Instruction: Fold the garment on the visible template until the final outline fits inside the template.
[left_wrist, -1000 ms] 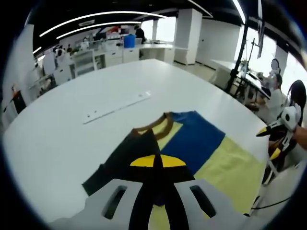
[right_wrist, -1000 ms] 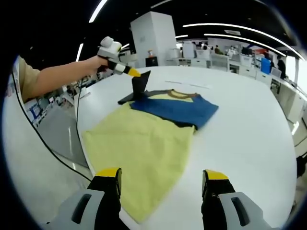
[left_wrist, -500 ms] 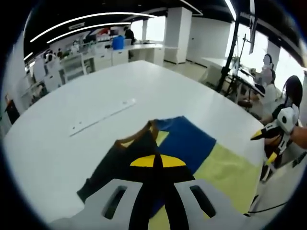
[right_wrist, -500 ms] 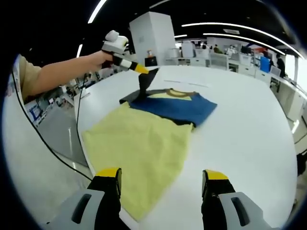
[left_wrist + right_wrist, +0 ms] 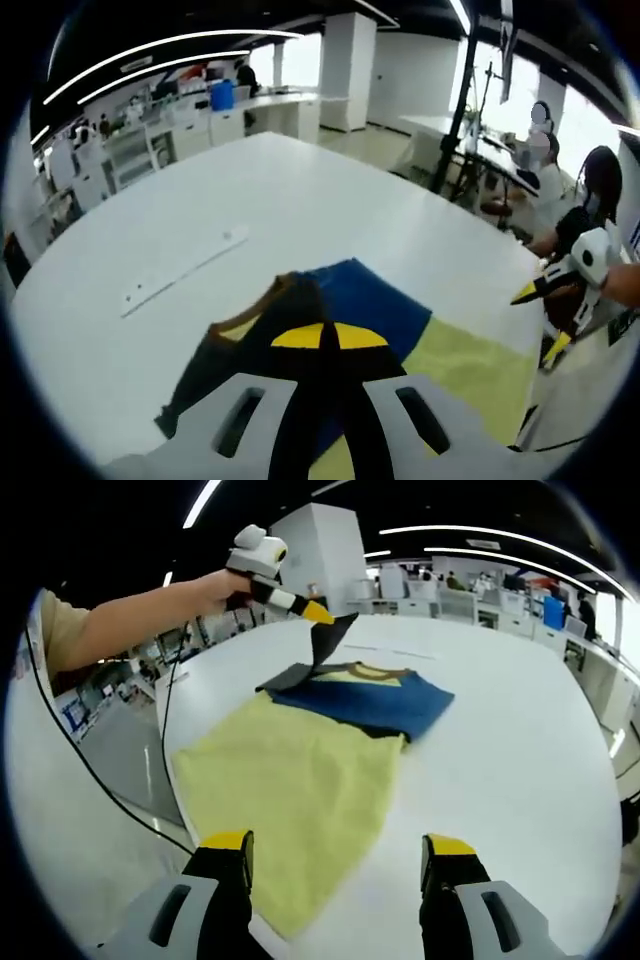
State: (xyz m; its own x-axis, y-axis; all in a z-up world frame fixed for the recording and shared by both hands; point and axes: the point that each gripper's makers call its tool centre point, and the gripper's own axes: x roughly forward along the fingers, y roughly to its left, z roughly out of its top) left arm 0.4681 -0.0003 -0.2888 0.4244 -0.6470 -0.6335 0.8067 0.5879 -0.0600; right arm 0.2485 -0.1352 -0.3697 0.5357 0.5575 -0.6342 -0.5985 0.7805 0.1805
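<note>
A T-shirt lies on the white table [image 5: 300,190]. Its yellow body [image 5: 300,780] is spread toward me in the right gripper view, and a blue sleeve part [image 5: 385,705] is folded over the chest. My left gripper [image 5: 325,338] is shut on the black sleeve [image 5: 250,345]. In the right gripper view the left gripper [image 5: 322,613] holds that black sleeve [image 5: 325,645] lifted above the collar. My right gripper [image 5: 338,850] stands open near the hem, touching nothing. In the left gripper view the right gripper [image 5: 540,320] hovers beyond the table's edge.
A long white strip [image 5: 180,270] lies on the table beyond the shirt. The table's edge [image 5: 170,780] runs close along the yellow body, with a black cable [image 5: 100,780] hanging past it. Seated people [image 5: 590,190] and a dark stand [image 5: 460,100] are off to the right.
The left gripper has raised the black sleeve higher and carried it over toward the blue part. The right gripper has stayed open in the same place.
</note>
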